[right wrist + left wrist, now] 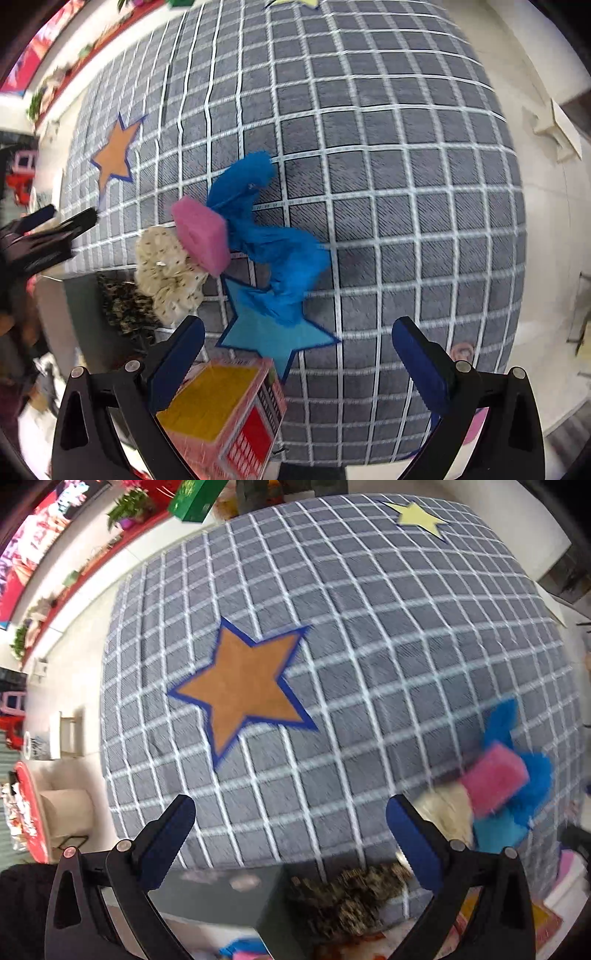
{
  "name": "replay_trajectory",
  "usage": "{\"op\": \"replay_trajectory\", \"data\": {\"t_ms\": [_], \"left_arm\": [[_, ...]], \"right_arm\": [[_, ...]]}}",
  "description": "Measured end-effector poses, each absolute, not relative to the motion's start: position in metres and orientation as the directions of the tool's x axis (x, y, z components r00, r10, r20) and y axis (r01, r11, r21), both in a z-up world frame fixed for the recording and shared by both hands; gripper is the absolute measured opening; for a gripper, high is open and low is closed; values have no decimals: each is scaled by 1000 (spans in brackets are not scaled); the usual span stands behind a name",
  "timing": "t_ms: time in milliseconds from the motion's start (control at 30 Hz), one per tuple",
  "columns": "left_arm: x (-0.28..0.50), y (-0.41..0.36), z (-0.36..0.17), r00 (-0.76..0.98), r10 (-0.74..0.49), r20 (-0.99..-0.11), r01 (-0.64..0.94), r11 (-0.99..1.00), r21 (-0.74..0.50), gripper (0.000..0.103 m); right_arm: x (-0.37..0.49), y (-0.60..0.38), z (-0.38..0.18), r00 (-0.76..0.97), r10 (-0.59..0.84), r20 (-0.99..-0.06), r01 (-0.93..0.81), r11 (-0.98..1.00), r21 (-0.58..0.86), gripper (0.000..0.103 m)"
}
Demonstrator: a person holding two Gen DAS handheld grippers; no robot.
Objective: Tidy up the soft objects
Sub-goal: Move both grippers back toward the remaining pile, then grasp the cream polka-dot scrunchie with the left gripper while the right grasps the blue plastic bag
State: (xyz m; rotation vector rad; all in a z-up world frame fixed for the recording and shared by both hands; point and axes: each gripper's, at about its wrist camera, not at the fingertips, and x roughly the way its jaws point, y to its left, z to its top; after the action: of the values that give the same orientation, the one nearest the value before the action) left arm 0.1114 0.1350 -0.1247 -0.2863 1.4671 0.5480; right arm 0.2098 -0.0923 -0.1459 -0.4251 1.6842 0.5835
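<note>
- Left wrist view: left gripper (290, 814) spread wide and empty above the grey checked cloth (369, 627), facing an orange star (242, 690). Soft pile lies near right: pink sponge (495, 777), blue rag (532, 771). Shelves with plants far left.
- Right wrist view: right gripper (297, 341) also wide, empty, over the blue star (273, 338). Cream scrunchie (166, 273) touches the sponge. Sorting looks barely begun; next, lower onto one item.

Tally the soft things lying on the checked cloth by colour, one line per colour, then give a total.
Blue: 1, the crumpled blue cloth
Pink: 1, the pink sponge
Cream with dots: 1, the cream scrunchie
Dark leopard print: 1, the leopard scrunchie
Total: 4
</note>
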Motion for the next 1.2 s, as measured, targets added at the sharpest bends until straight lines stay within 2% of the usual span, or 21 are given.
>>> {"op": "replay_trajectory", "data": {"t_ms": [133,233,367,600,733,867,1000,1100,1200], "left_arm": [[100,101,-136,-19,119,-993,-461,880,114,103],[106,78,-152,-42,89,-995,-423,901,98,103],[122,64,-178,-58,60,-997,-445,892,80,103],[118,85,-202,-147,215,-966,-510,820,260,103],[104,116,-186,-138,217,-966,-576,776,256,103],[101,113,-160,-56,186,-981,-597,781,182,103],[107,91,-151,-17,143,-990,-605,786,124,103],[122,67,-154,-22,147,-989,-600,789,131,103],[137,61,-167,-17,138,-990,-607,785,120,103]], "right_arm": [[209,-68,-180,-167,-49,-985,-653,754,73,102],[211,-59,-204,-78,-144,-986,-693,719,-51,102],[213,-60,-225,-75,-171,-982,-697,713,-70,102],[232,-98,-235,-55,-180,-982,-626,772,-106,102],[258,-138,-232,-32,-243,-970,-543,819,-187,102],[266,-171,-219,-84,-159,-984,-464,880,-103,102],[255,-171,-193,-73,-47,-996,-459,889,-9,102],[243,-152,-178,-51,24,-998,-494,868,46,102],[234,-121,-182,-14,0,-1000,-576,817,8,102]]}}
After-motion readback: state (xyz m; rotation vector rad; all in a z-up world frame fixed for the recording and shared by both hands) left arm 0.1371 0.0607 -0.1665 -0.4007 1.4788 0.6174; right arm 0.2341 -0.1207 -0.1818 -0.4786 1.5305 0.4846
